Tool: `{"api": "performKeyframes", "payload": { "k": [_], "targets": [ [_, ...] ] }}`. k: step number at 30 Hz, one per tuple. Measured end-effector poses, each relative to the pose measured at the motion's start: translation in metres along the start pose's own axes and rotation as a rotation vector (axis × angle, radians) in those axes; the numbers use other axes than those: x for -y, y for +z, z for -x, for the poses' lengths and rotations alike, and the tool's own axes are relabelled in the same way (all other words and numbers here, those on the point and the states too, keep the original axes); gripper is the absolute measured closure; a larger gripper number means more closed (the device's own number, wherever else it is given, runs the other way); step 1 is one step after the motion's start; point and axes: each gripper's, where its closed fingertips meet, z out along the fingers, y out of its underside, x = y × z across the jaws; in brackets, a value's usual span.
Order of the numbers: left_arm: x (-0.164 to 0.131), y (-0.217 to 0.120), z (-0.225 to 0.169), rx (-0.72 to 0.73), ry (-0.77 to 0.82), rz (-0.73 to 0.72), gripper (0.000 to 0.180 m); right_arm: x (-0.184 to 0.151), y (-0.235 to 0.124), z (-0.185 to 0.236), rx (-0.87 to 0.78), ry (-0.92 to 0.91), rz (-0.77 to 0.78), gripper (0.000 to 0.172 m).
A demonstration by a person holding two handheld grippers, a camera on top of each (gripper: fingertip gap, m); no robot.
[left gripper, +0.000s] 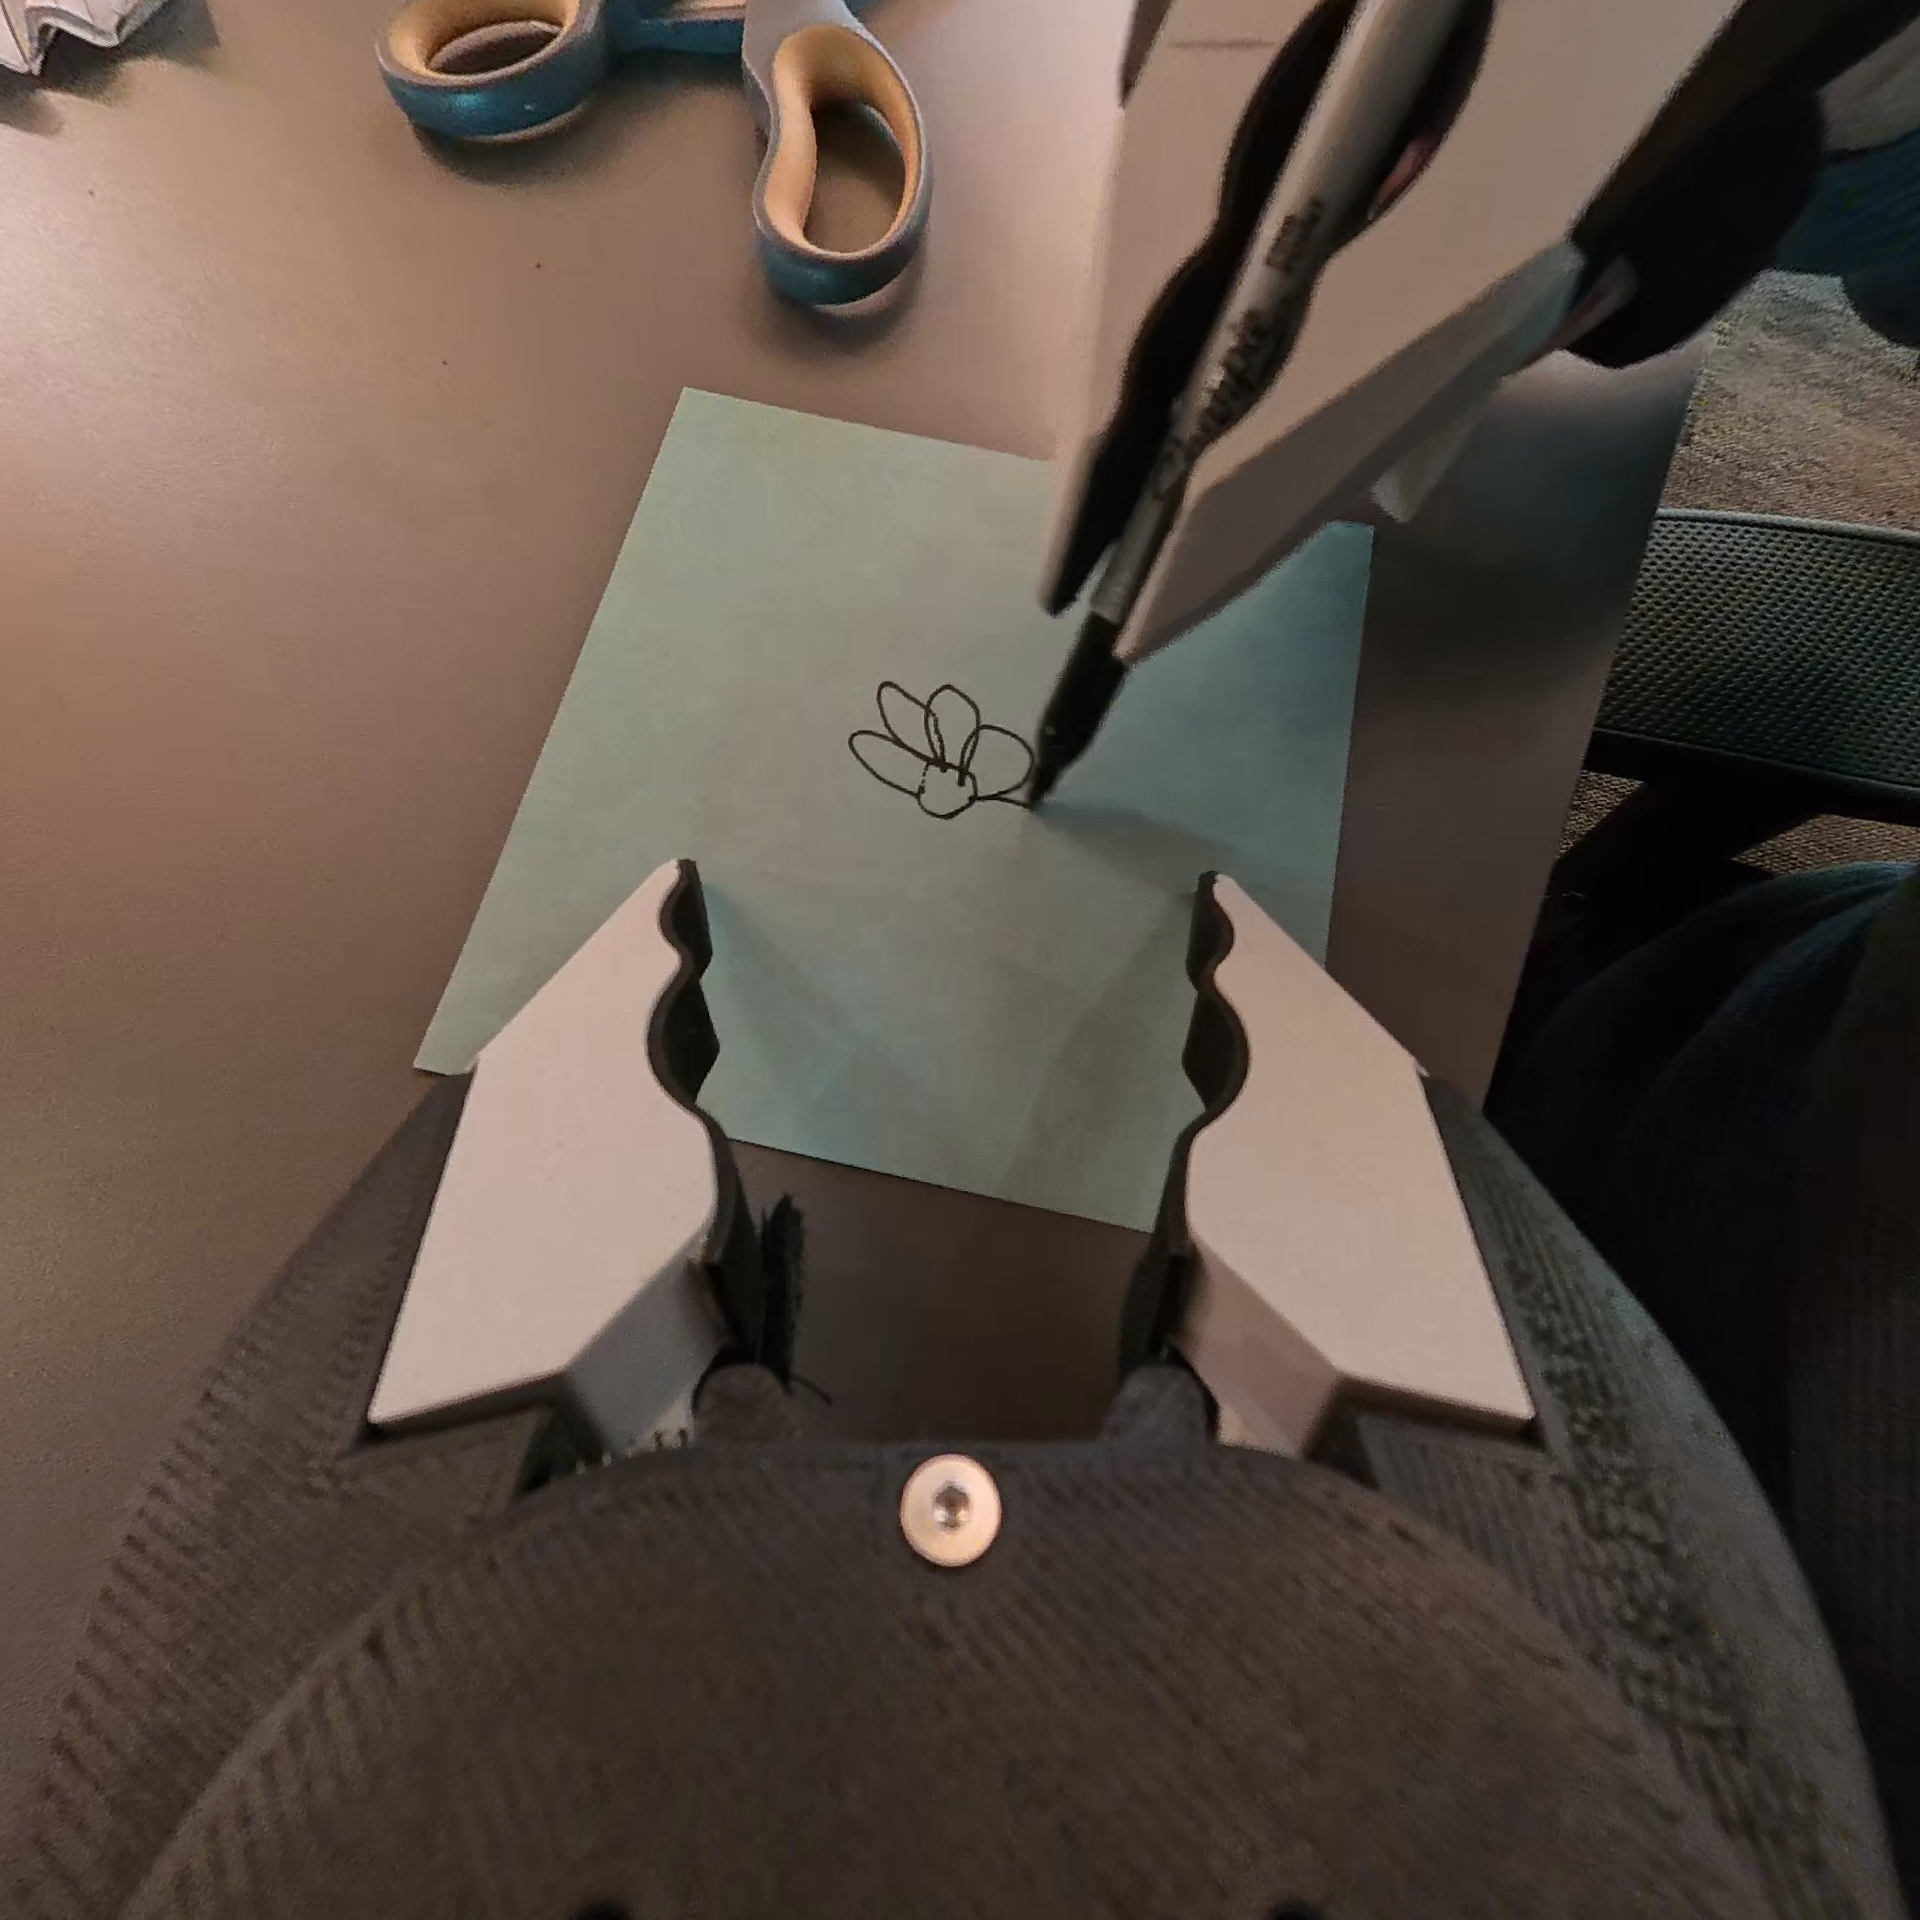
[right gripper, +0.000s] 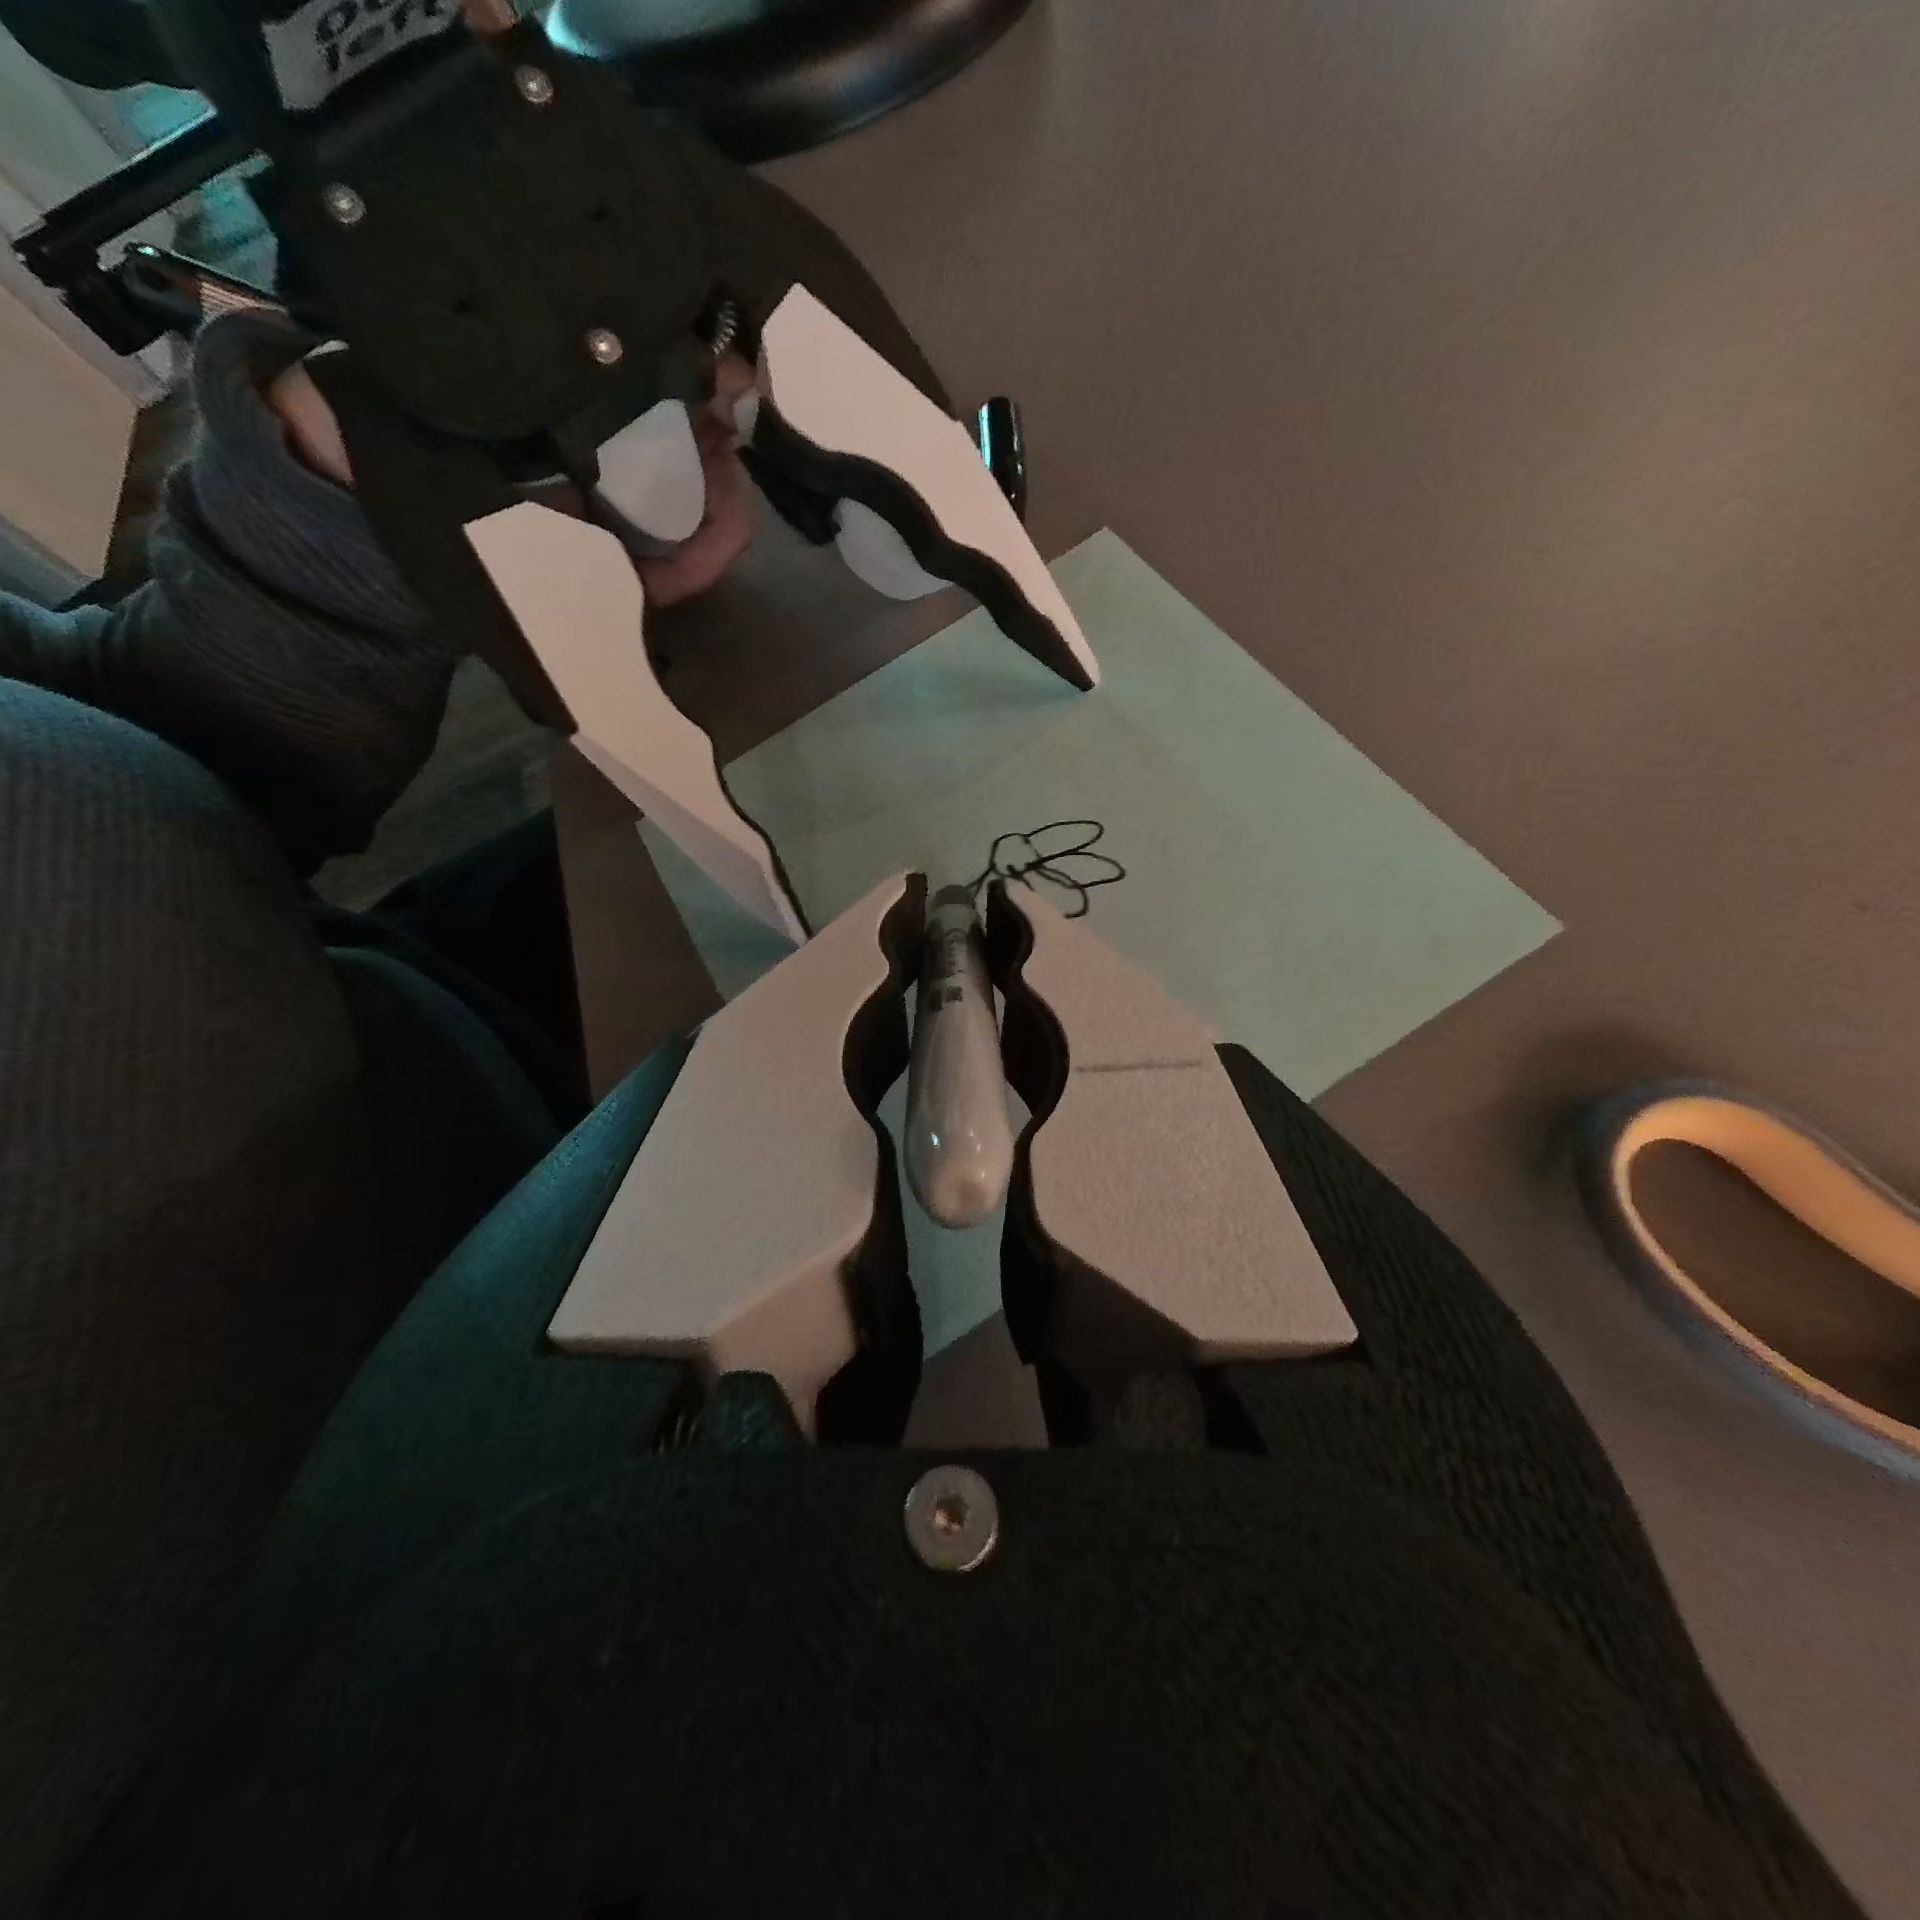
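The black ribbed body of the left gripper (left gripper: 945,883) fills the foreground, its grey fingers spread wide with nothing between them, tips over the near half of a pale green sheet of paper (left gripper: 790,582). Just beyond, the right gripper (right gripper: 956,894) clamps a grey-barrelled black marker (right gripper: 951,1049), long axis sloping down toward the left gripper, tip on the paper beside a black flower outline (left gripper: 935,753). Teal-handled scissors (left gripper: 831,177) lie farther off on the brown table (left gripper: 260,520); a mesh chair (left gripper: 1766,644) stands to the right.

Two close wrist cameras look steeply down at a light green sheet (left gripper: 914,997) from opposite sides; both frame its drawing (right gripper: 1060,862) near centre.
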Motion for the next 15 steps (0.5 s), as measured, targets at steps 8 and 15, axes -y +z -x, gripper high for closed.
{"api": "performKeyframes", "payload": {
  "k": [8,15],
  "targets": [
    [0.000,0.000,0.000,0.000,0.000,0.000,0.089,0.004,0.009,0.010,0.022,-0.019,-0.009,0.163],
    [0.000,0.000,0.000,0.000,0.000,0.000,0.089,0.009,0.011,-0.001,-0.031,-0.024,-0.020,0.163]
  ]
}}
